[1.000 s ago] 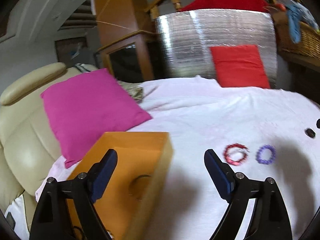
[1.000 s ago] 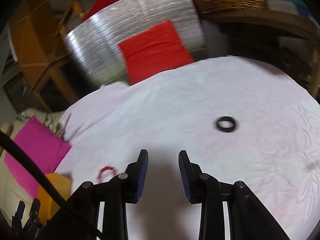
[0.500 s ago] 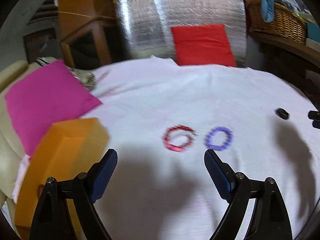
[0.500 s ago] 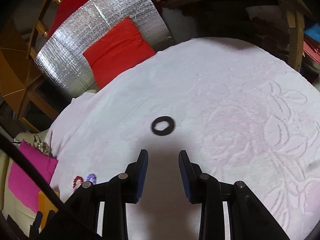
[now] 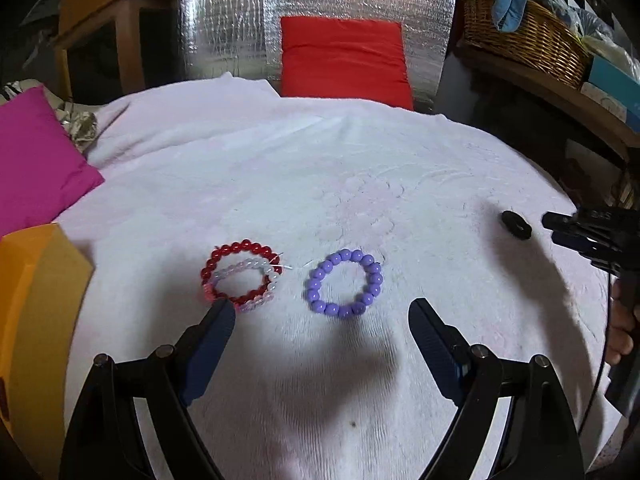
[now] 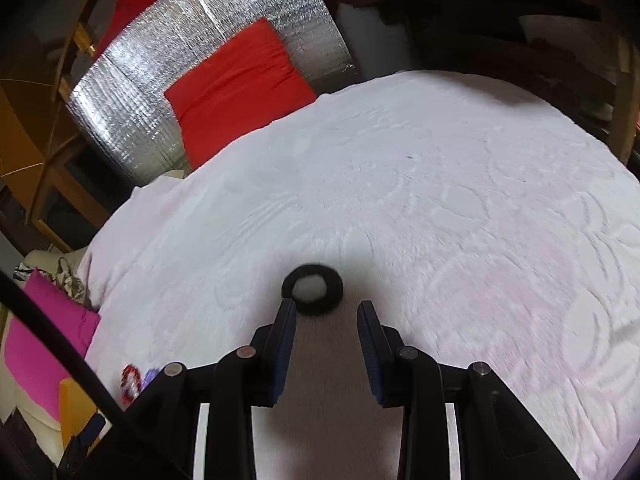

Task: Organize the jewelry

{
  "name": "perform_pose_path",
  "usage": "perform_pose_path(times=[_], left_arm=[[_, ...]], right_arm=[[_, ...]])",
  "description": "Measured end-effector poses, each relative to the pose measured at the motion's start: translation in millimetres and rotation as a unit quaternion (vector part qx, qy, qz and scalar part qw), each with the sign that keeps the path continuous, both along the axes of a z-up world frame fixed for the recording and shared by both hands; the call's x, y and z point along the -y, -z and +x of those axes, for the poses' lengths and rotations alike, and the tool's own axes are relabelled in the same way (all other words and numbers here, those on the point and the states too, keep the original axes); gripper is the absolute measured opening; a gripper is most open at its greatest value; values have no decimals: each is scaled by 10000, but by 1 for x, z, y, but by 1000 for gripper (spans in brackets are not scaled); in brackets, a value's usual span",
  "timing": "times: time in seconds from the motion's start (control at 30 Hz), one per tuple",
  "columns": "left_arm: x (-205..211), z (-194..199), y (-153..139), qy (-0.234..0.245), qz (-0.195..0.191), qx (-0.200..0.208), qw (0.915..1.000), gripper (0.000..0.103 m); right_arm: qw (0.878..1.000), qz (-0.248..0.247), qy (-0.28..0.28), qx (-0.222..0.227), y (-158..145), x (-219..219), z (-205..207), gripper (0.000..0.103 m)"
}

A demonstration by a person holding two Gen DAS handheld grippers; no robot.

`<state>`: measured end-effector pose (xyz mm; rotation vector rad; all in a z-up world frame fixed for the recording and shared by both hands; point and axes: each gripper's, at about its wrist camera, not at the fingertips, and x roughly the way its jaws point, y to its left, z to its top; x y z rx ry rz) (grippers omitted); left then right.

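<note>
A red bead bracelet [image 5: 224, 256] lies with a pale pink one [image 5: 260, 270] overlapping it on the white blanket [image 5: 360, 168]. A purple bead bracelet [image 5: 345, 283] lies just to their right. My left gripper [image 5: 322, 312] is open and empty, just short of the bracelets. A black ring [image 6: 313, 288] lies on the blanket and shows small in the left wrist view [image 5: 517, 225]. My right gripper [image 6: 327, 308] is open and empty, its fingertips right at the ring's near edge. It shows at the right edge of the left wrist view [image 5: 560, 226].
An orange box [image 5: 36, 304] stands at the left, beside a magenta pillow [image 5: 32, 160]. A red cushion [image 5: 344, 60] leans on a silver foil panel [image 5: 224, 20] at the back. A wicker basket [image 5: 524, 40] sits on a wooden shelf at the right.
My left gripper has swung right from the orange box to the bracelets. My right gripper has moved up to the black ring, which now sits at its fingertips.
</note>
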<state>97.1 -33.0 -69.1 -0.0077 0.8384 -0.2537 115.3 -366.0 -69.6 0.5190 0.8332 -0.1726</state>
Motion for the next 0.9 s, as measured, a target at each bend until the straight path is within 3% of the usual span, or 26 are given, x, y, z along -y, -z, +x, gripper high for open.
perform_pose_path(times=[0.07,0.13,0.4,0.43,0.5,0.63,0.77,0.9], left_arm=[[3,6,3,140,-7,-2,9999,71],[7,12,8,288,29,-27,9996,62],[19,31,25,499,-239,-281,9981,60],[20,33,29,519,-234,-382,9976,49],[21,33,30,525,-219,-374,9977,44],[18,32,27,530,-231,-394,9976,19],[17,25,24,646,-241,-457,9966,18],[17,15,17,766,-322,-458,9955,18]], right_arm=[[9998,-107,89,-137,9,2,13,35],[9992,-195,184,-291,18,6,24,35],[9968,-630,289,-399,26,2,48,33],[9956,-801,259,-407,26,-3,50,32],[9933,-1071,108,-418,26,-13,54,14],[9891,-1408,-21,-429,20,-32,57,9],[9918,-1220,-67,-378,17,-33,47,8],[9972,-630,-138,-383,11,-22,29,8]])
